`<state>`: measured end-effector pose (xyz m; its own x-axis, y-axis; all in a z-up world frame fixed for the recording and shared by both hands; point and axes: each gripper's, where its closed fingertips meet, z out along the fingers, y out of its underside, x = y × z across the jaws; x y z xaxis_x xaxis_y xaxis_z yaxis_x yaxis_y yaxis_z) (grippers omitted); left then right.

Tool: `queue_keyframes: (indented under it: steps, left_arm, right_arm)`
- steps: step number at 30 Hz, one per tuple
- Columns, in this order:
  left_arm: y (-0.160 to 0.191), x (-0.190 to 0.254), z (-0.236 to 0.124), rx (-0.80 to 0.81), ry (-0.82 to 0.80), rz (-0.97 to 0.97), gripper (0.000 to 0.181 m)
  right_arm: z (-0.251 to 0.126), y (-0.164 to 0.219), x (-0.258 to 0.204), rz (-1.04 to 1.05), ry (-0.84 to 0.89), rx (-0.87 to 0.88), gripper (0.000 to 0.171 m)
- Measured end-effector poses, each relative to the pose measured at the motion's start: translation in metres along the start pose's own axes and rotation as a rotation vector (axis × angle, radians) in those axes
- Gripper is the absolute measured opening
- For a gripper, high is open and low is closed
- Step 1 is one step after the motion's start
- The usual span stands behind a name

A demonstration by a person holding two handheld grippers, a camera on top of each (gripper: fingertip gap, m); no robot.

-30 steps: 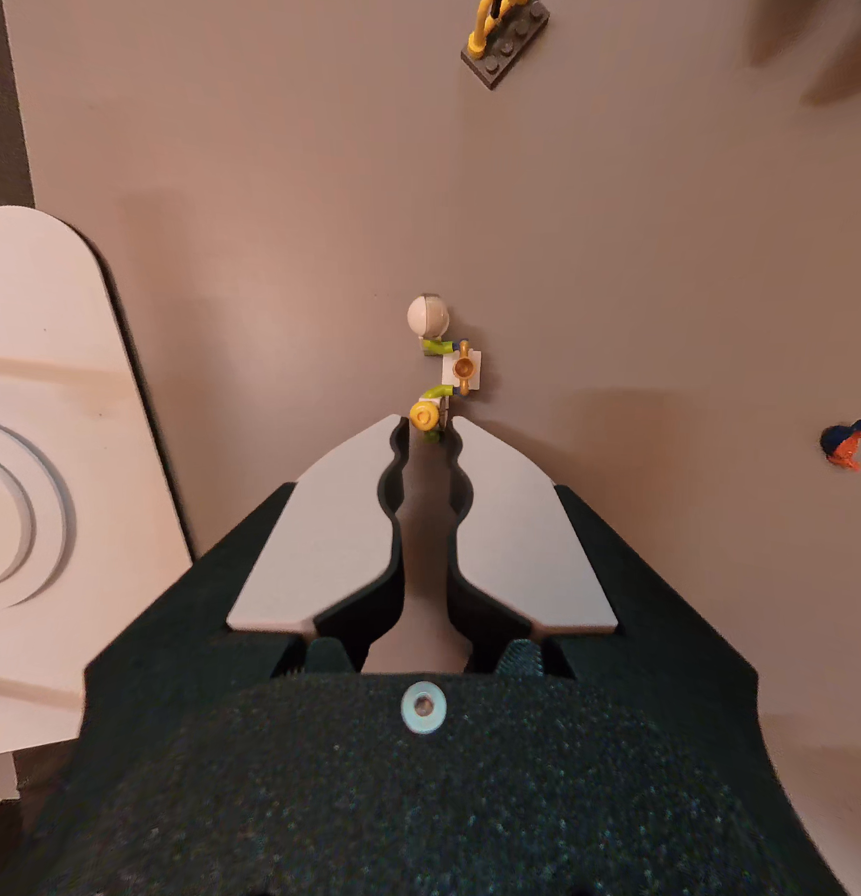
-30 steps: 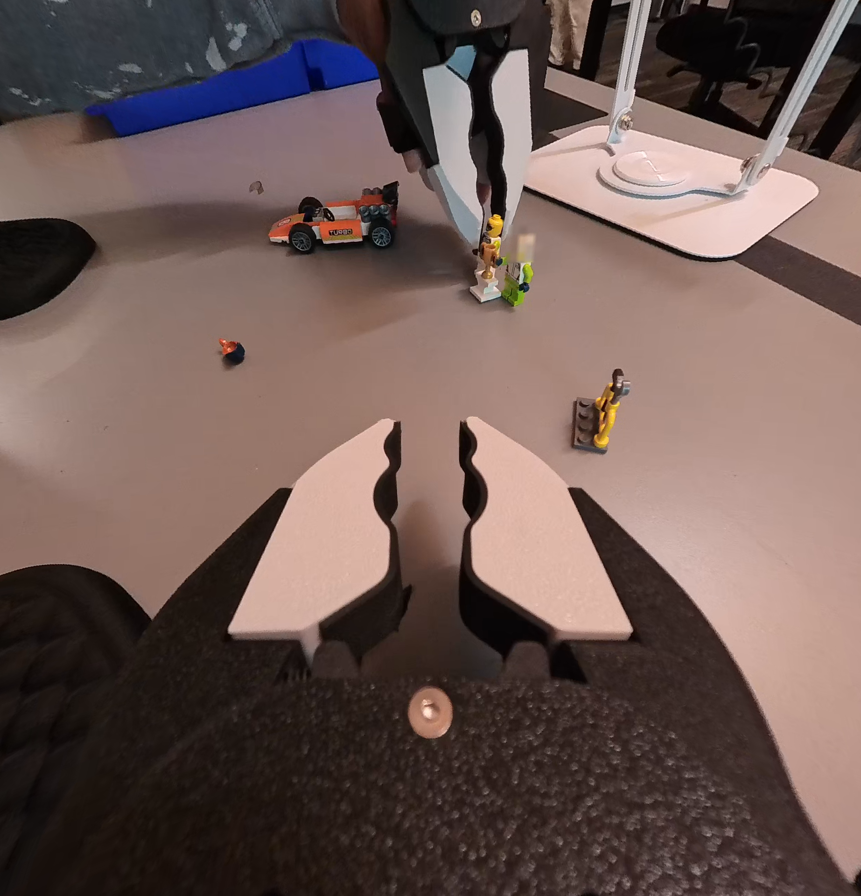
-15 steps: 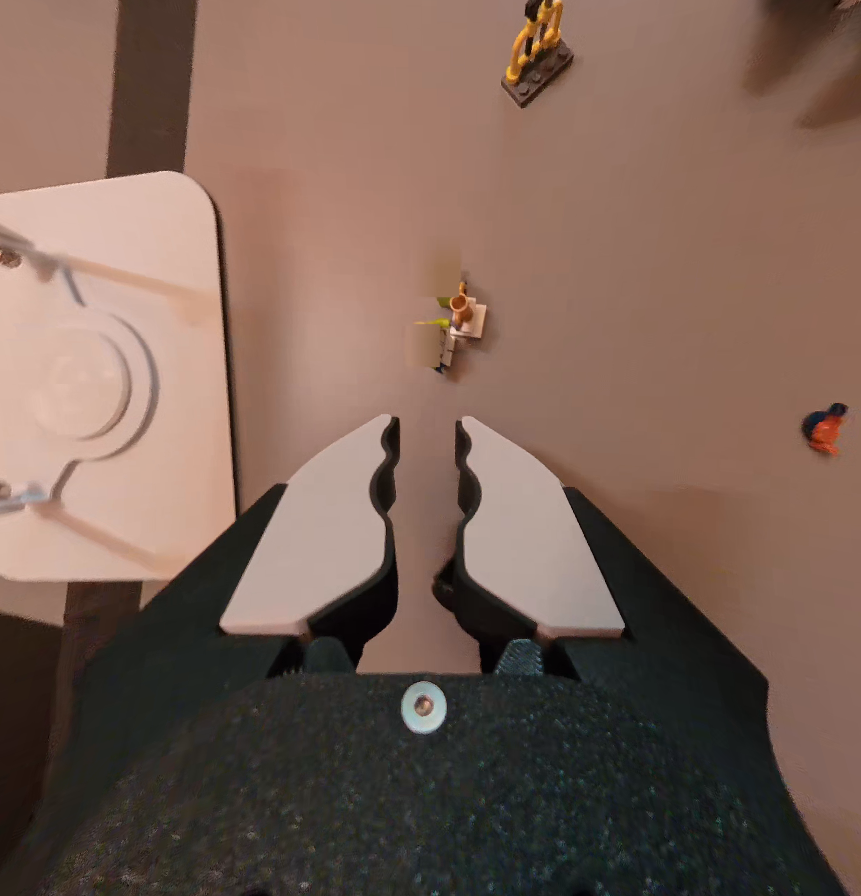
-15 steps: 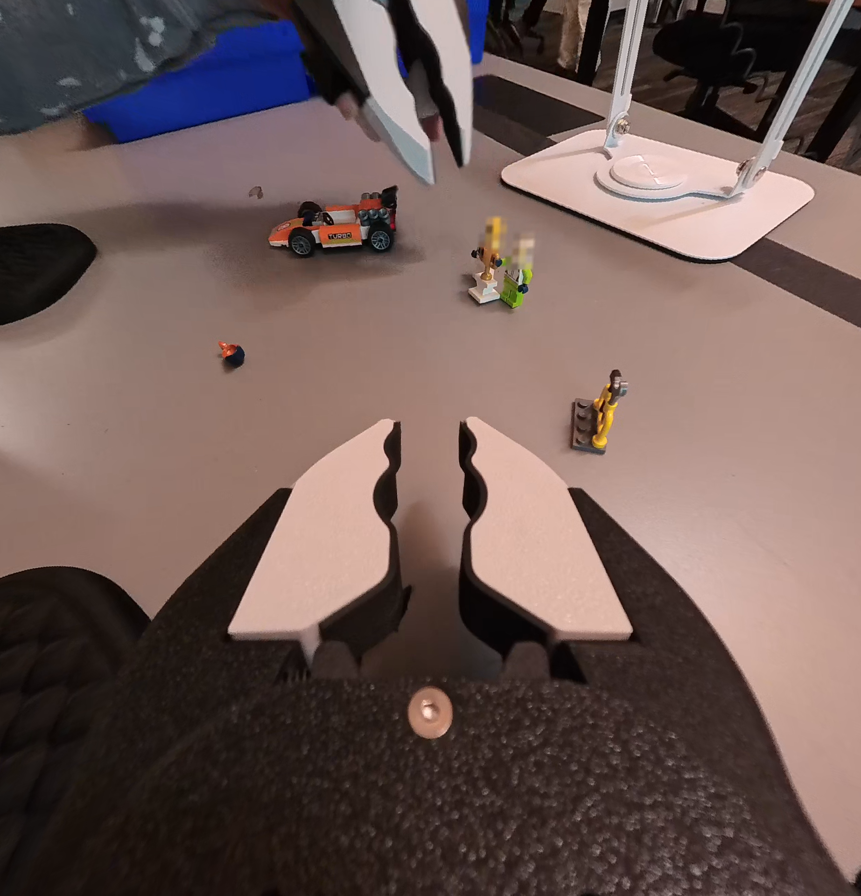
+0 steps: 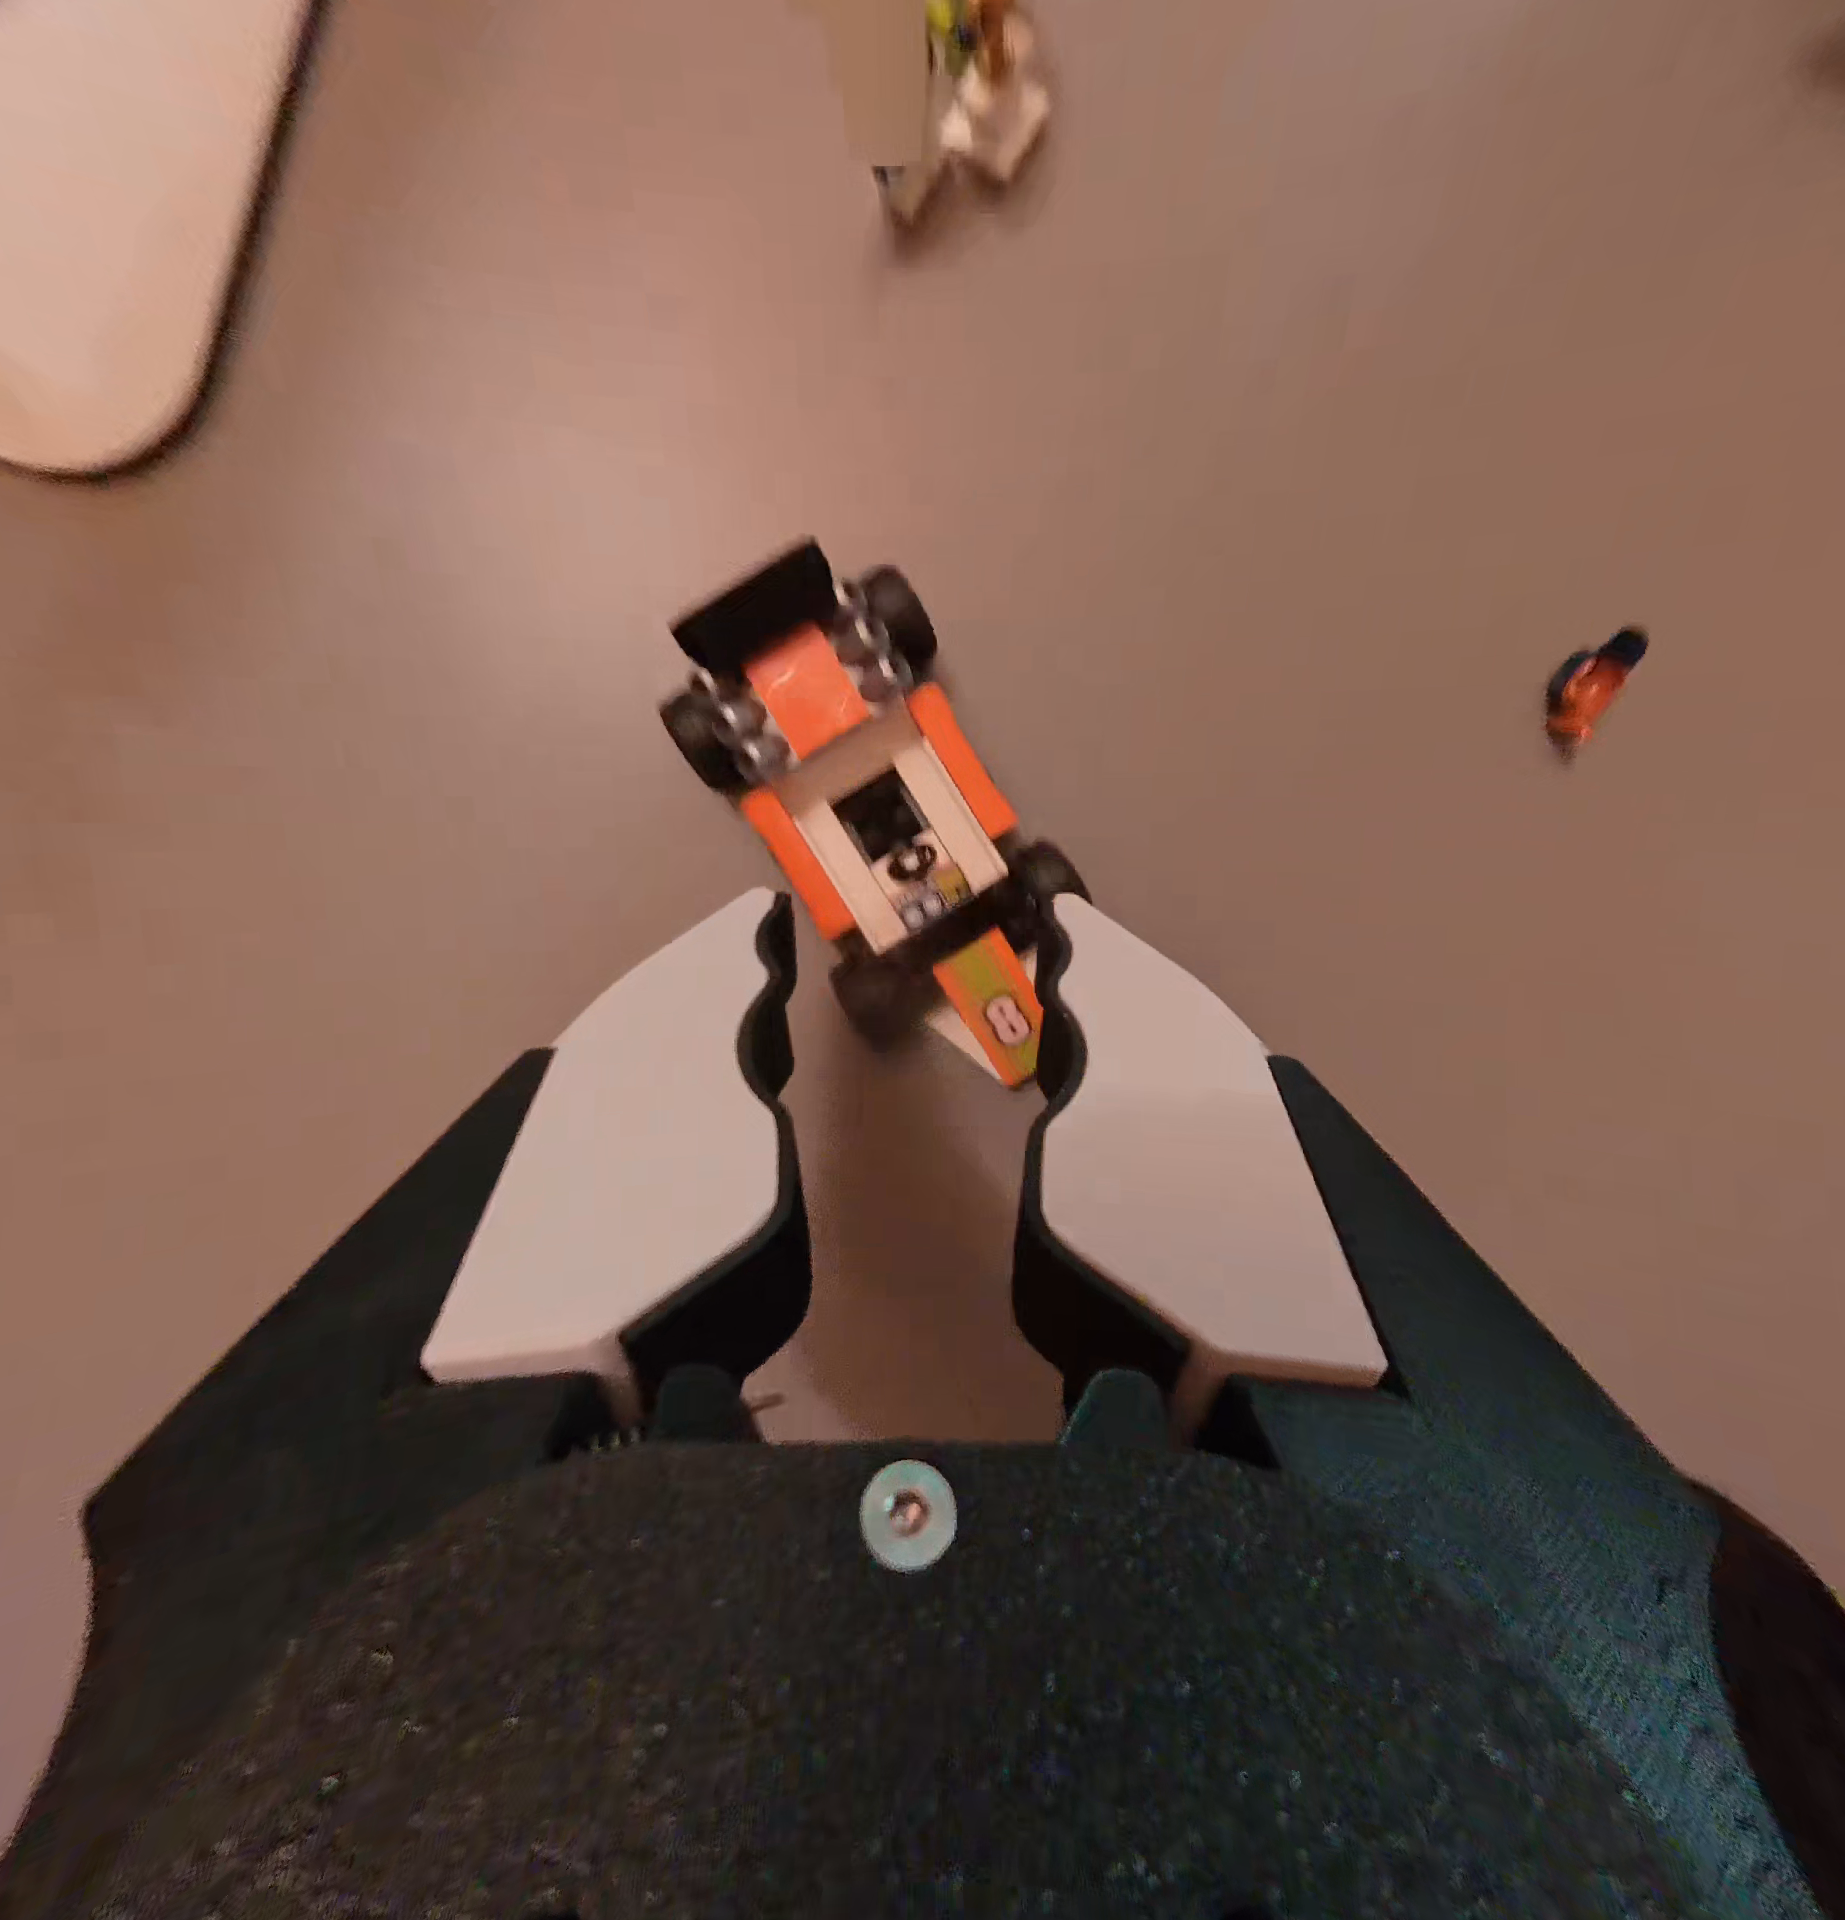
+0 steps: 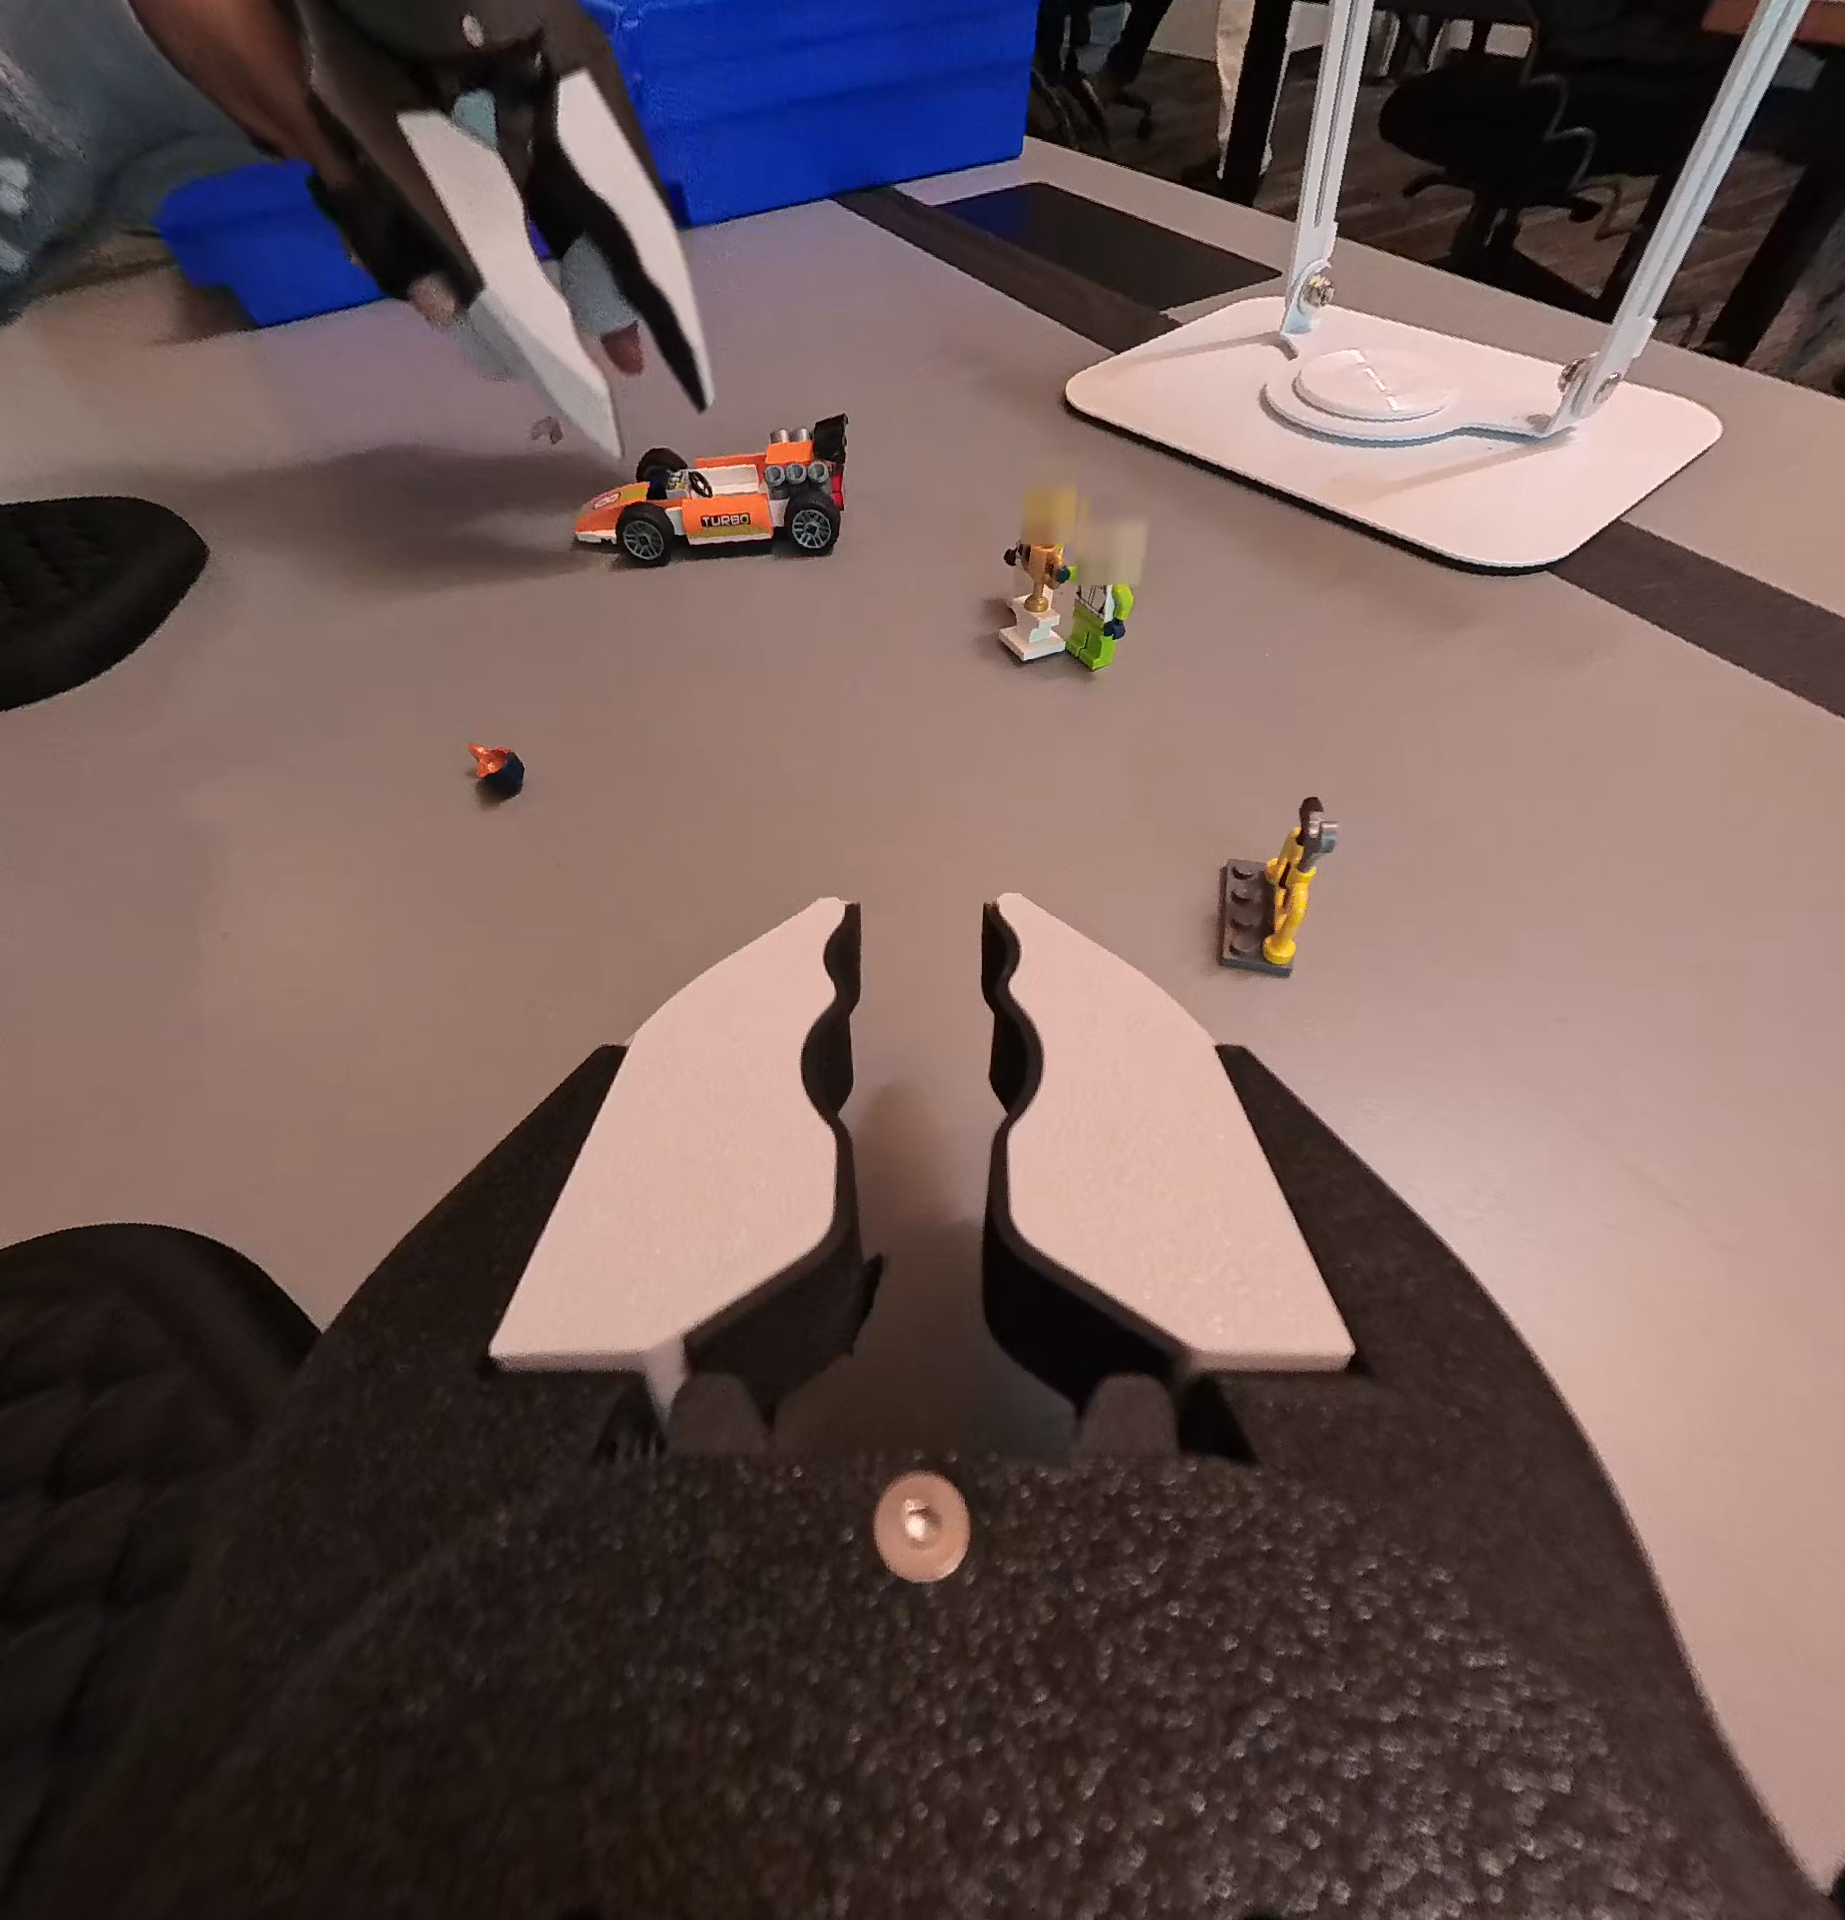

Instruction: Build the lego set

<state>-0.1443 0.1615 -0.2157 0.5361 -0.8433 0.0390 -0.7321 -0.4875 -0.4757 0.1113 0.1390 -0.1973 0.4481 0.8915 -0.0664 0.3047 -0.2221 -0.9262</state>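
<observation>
Lego race car (image 5: 864, 821), orange and white, sits on its wheels on the grey table (image 6: 1520, 1039), built as far as we can see, nose pointing back toward our left gripper (image 5: 913, 940). That gripper hangs above the nose, jaws apart and empty; in the right wrist view its tips are clearly still off the car. Our right gripper (image 6: 920, 914) is parked low over bare table, jaws parted, holding nothing, well apart from everything. Other bits: green minifigure (image 6: 1100, 613) touching or just beside the trophy stand (image 6: 1034, 613), yellow tool rack on a dark plate (image 6: 1273, 904), small orange-and-blue hair/cap piece (image 6: 498, 771) lying alone. We judge the step is picking up the car. To do it well, we'd come straight down, line the jaws across the body sides rather than the tapered nose, avoid the wheels so it doesn't roll away, and close gently so no plates pop off. Left view is blurred, so exact clearance there is unclear.
</observation>
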Motion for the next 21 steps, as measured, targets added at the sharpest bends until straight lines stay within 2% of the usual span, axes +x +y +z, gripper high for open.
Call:
queue_keyframes:
  steps: [5, 14, 19, 21]
  left_arm:
    - [0.018, 0.01, 0.007, -0.025, 0.028, -0.022, 0.045]
    - [0.004, 0.006, 0.014, 0.003, -0.043, -0.044, 0.054]
    - [-0.004, 0.0, 0.03, -0.01, -0.078, -0.096, 0.066]
    - [-0.006, -0.004, 0.035, -0.015, -0.081, -0.13, 0.065]
  right_arm:
    - [0.0, 0.0, 0.0, 0.002, 0.004, -0.003, 0.022]
    - [0.001, 0.001, 0.0, 0.004, 0.0, -0.012, 0.022]
    - [0.002, 0.003, -0.001, 0.0, -0.002, -0.025, 0.022]
    - [0.002, 0.003, -0.001, -0.001, 0.0, -0.024, 0.022]
